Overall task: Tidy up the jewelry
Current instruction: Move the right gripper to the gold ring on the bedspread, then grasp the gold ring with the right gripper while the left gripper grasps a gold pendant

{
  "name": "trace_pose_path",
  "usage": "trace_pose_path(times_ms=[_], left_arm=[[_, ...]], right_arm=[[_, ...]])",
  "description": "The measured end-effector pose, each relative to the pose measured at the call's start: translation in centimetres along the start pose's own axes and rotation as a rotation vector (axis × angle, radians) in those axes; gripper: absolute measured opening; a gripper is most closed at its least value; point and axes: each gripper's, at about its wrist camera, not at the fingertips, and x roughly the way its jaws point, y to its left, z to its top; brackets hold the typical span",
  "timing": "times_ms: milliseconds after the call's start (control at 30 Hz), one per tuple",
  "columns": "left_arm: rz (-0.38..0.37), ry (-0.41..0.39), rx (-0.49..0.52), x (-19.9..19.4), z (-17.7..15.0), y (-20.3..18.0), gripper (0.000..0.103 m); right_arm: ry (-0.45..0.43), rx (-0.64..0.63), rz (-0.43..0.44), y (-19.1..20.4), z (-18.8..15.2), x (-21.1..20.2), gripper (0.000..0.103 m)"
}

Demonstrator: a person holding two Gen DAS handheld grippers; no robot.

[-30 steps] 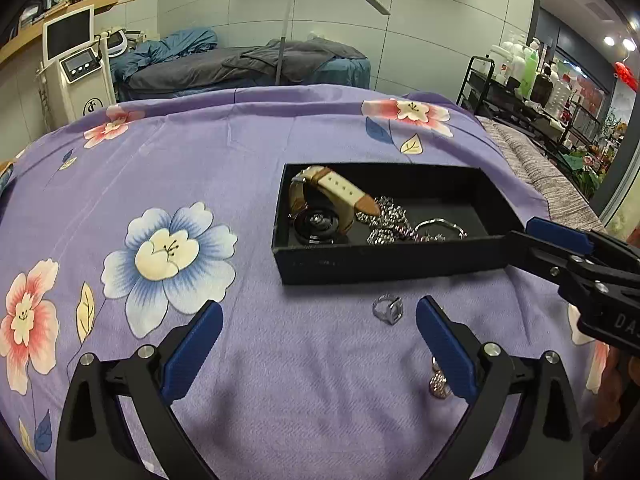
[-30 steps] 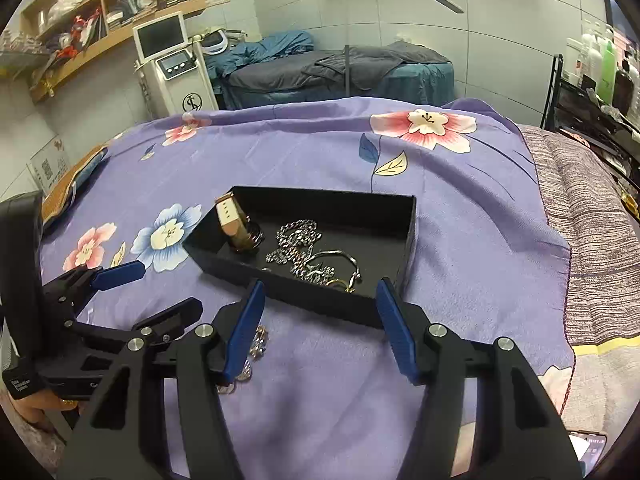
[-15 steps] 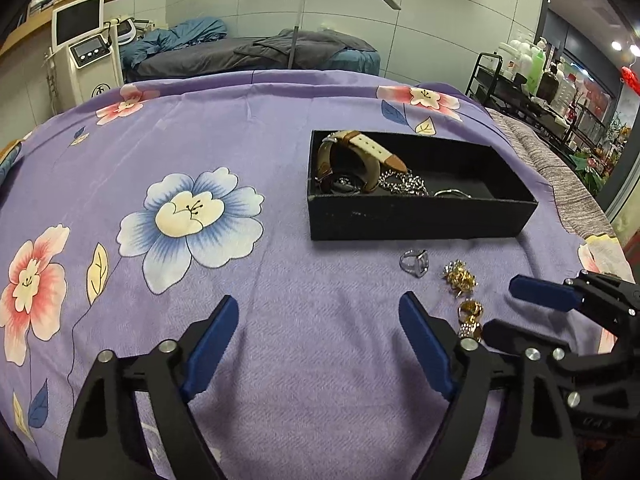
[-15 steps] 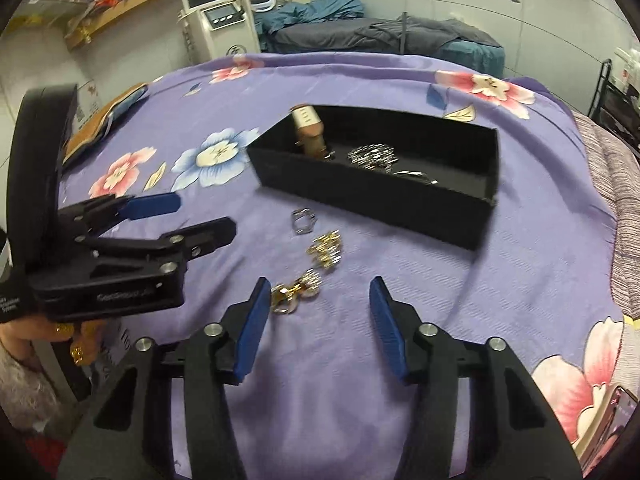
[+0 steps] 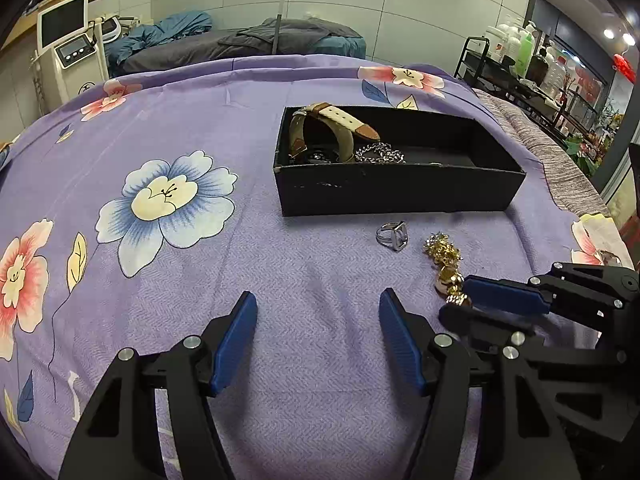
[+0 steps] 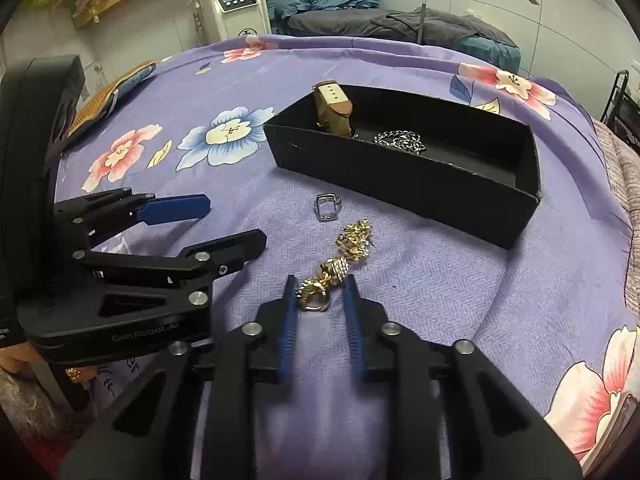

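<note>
A black box [image 5: 400, 192] on the purple floral cloth holds a tan-strap watch [image 5: 332, 128] and a silver chain [image 5: 380, 155]; it also shows in the right wrist view [image 6: 400, 184]. In front of it lie a silver ring [image 5: 394, 236], a gold cluster [image 5: 442, 246] and gold rings [image 6: 320, 292]. My right gripper [image 6: 319, 294] has its blue fingers partly closed around the gold rings, a small gap on each side. My left gripper [image 5: 318, 316] is open and empty, left of the jewelry.
The cloth-covered table [image 5: 160, 280] drops off at the right over a grey striped cover [image 5: 560, 156]. A white machine [image 5: 68, 56], a bed with dark bedding and a lamp stand behind. A shelf cart [image 5: 520, 64] stands at the far right.
My right gripper moved down and forward to the gold rings and narrowed its fingers around them. My left gripper drew back slightly and stays open.
</note>
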Motion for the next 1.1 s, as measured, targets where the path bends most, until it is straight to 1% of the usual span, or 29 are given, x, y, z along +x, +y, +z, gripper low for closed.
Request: trace_pose_path(times_ms=[67, 200, 300, 400, 467, 533, 600, 700, 767, 833, 867, 900, 933, 1100], left_arm=[[-0.006, 0.004, -0.002, 0.0, 0.0, 0.0, 0.062], [-0.030, 0.001, 0.001, -0.3, 0.1, -0.4, 0.062], [-0.063, -0.010, 0.035, -0.8, 0.0, -1.7, 0.062], [-0.103, -0.015, 0.097, -1.0, 0.0, -3.7, 0.061], [-0.119, -0.013, 0.142, -0.8, -0.1, -5.0, 0.057], [-0.126, -0.005, 0.169, -0.3, -0.2, -6.0, 0.048], [-0.129, 0.004, 0.180, 0.2, -0.2, -6.6, 0.045], [-0.124, -0.003, 0.196, 0.6, -0.1, -6.9, 0.042], [-0.122, -0.005, 0.201, 0.7, 0.1, -6.9, 0.037], [-0.120, -0.007, 0.200, 0.9, 0.3, -6.9, 0.028], [-0.120, -0.008, 0.197, 0.9, 0.4, -6.9, 0.026], [-0.121, -0.010, 0.192, 0.9, 0.4, -6.8, 0.019], [-0.123, -0.013, 0.184, 0.9, 0.4, -6.8, 0.017], [-0.140, -0.018, 0.150, 0.5, 0.1, -6.4, 0.017]], right_arm=[[-0.005, 0.023, 0.016, -0.6, -0.1, -0.3, 0.017], [-0.015, 0.046, 0.009, -1.4, -0.6, -1.0, 0.017], [-0.025, 0.066, -0.014, -2.1, -0.7, -1.6, 0.017], [-0.031, 0.078, -0.044, -3.1, -0.8, -2.1, 0.017], [-0.031, 0.095, -0.058, -3.9, -0.9, -2.3, 0.017], [-0.032, 0.112, -0.068, -4.5, -0.9, -2.4, 0.017], [-0.036, 0.125, -0.073, -5.0, -1.1, -2.6, 0.017], [-0.039, 0.138, -0.077, -5.4, -1.2, -2.8, 0.017], [-0.039, 0.150, -0.069, -5.6, -1.3, -2.7, 0.017], [-0.040, 0.152, -0.068, -5.7, -1.4, -2.7, 0.017], [-0.041, 0.152, -0.068, -5.7, -1.4, -2.7, 0.017], [-0.040, 0.153, -0.068, -5.7, -1.4, -2.7, 0.017], [-0.040, 0.152, -0.066, -5.7, -1.4, -2.7, 0.017], [-0.039, 0.153, -0.067, -5.8, -1.3, -2.6, 0.017]])
